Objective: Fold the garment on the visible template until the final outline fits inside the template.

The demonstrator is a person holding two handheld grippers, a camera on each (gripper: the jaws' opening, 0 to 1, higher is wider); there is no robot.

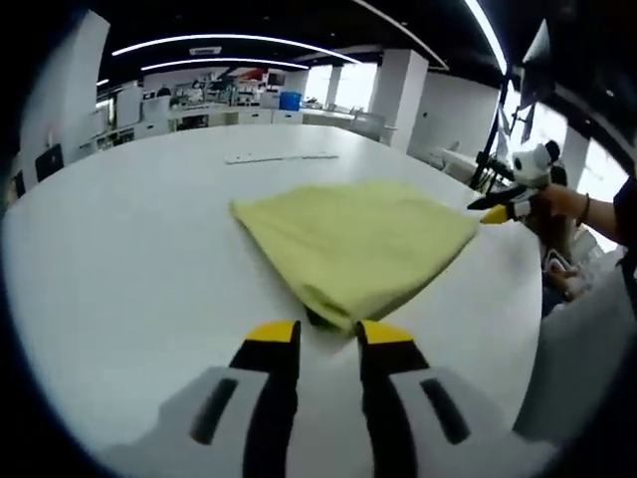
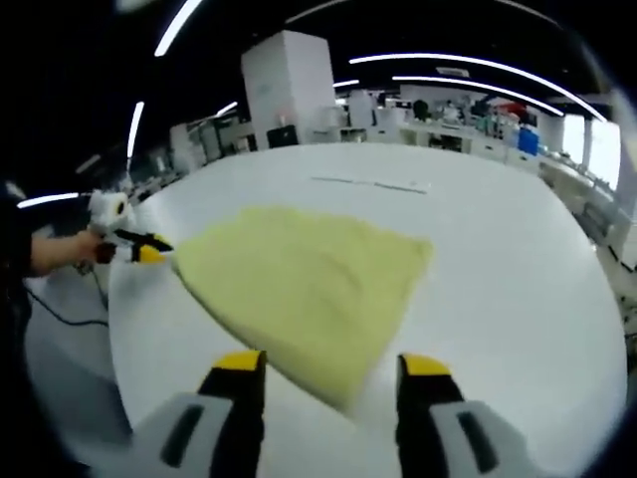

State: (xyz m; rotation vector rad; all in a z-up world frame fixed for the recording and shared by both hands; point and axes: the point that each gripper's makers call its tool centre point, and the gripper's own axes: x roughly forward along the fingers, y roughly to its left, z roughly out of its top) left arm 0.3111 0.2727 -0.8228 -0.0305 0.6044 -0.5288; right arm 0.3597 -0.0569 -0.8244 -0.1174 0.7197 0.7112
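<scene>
no readable text or labels

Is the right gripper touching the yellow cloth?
Cannot tell. In the right gripper view, the right gripper straddles a corner of the yellow cloth, jaws open, thin gaps either side; in the left gripper view its tip seems touching.

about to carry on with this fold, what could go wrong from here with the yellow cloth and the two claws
The folded pale yellow cloth garment lies on the white round table. The left claw sits at its near corner with jaws close together; it may pinch only the top layer. The right claw is open around the nearest corner, so closing off-centre could drag the fold askew. The cloth's corner by the table edge could slide off.
</scene>
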